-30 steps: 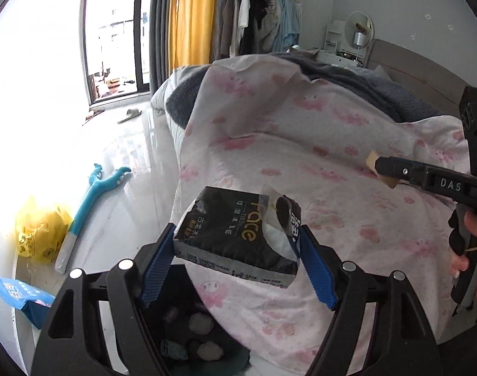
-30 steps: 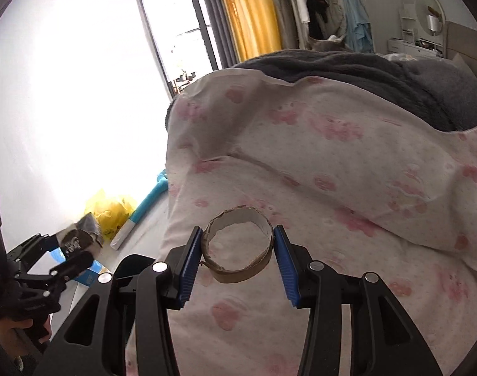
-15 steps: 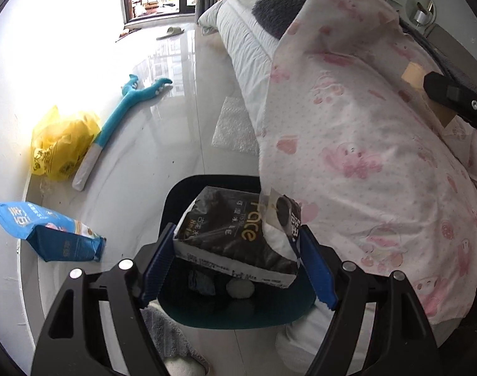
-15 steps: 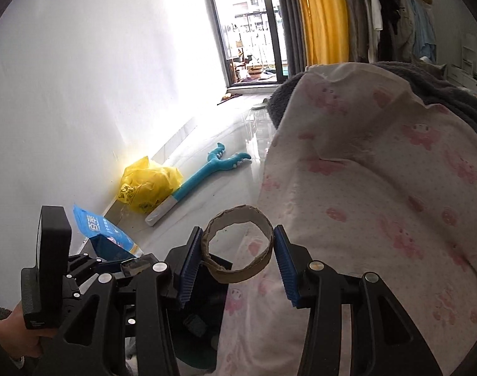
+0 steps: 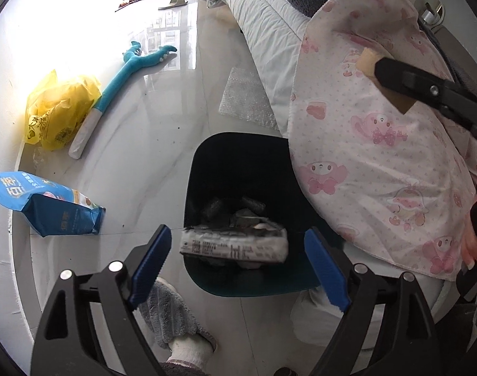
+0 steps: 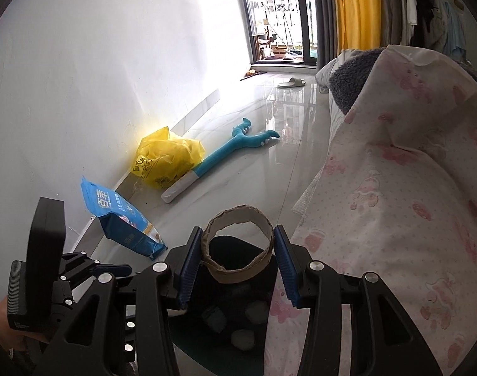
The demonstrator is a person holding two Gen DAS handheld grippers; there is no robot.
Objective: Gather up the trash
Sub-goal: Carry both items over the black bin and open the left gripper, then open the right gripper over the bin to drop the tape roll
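My jaws wear ribbed blue rubbery pads on matt black plastic. The cardboard ring (image 6: pixel 238 247) in my right ones is rough, frayed brown paperboard. The tissue pack (image 5: pixel 233 244) is crinkly glossy film. The floor (image 5: pixel 163 100) is polished, mirror-glossy tile; the quilt (image 5: pixel 379 144) soft matt printed cotton; the bin (image 5: pixel 238 163) smooth dark plastic

A dark, open-topped trash bin (image 5: pixel 238 169) stands on the floor against the bedside, holding crumpled wads. A black-and-white tissue pack (image 5: pixel 233 244) lies flat across its mouth at the rim's 6 o'clock side, printed underside up. A brown cardboard ring (image 6: pixel 238 244), torn-edged and upright, sits above the bin's 12 o'clock rim.
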